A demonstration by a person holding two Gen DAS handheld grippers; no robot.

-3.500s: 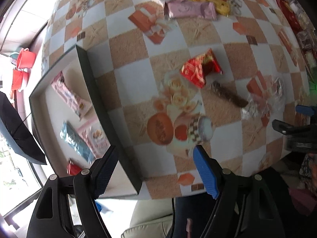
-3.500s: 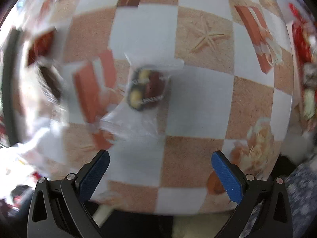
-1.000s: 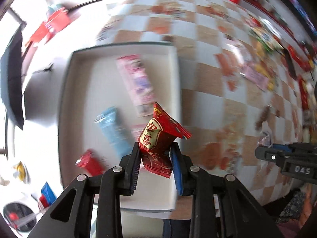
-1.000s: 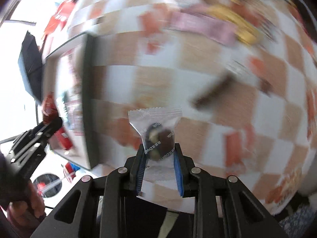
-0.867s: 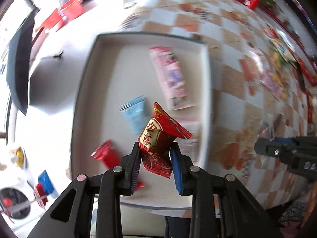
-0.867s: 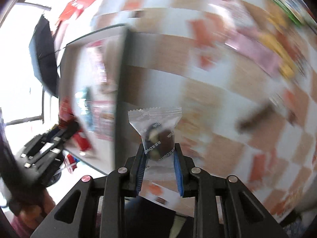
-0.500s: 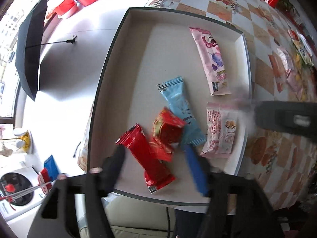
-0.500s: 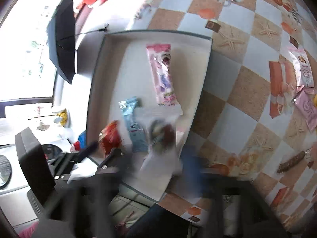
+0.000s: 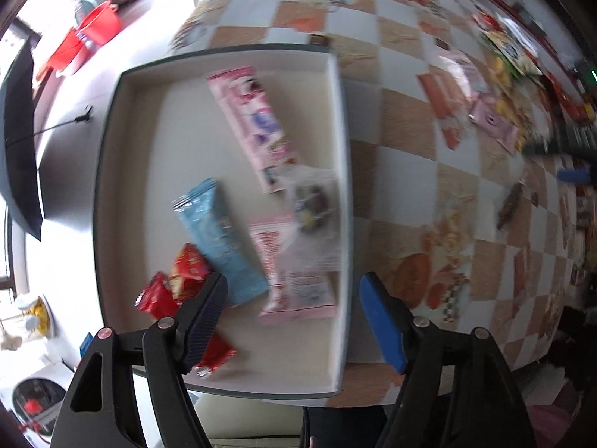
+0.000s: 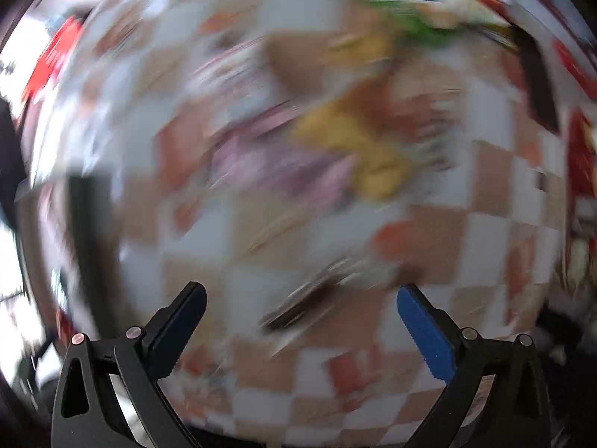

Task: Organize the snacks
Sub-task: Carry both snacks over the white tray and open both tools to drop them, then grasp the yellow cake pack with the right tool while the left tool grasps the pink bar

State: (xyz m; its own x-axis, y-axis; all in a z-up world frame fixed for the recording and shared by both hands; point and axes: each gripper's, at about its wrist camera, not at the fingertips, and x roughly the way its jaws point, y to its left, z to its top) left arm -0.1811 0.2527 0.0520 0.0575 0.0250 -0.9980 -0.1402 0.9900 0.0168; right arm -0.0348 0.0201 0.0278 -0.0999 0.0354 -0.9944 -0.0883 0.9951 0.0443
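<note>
Plainly, the right gripper (image 10: pixel 300 323) stood wide and empty over the table (image 10: pixel 485 231), and the dark bar (image 10: pixel 302 304) lay just beyond its tips, long axis slanting up to the right across the gap (blur hid finer detail). Farther out sat pink and yellow packets (image 10: pixel 324 156). The left gripper (image 9: pixel 293 311), jaws opening with nothing between, hung over the tray (image 9: pixel 341 119), so the right hand looked nearer the bar.

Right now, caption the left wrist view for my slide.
Left gripper opening, empty, above the tray of wrapped snacks.
</note>
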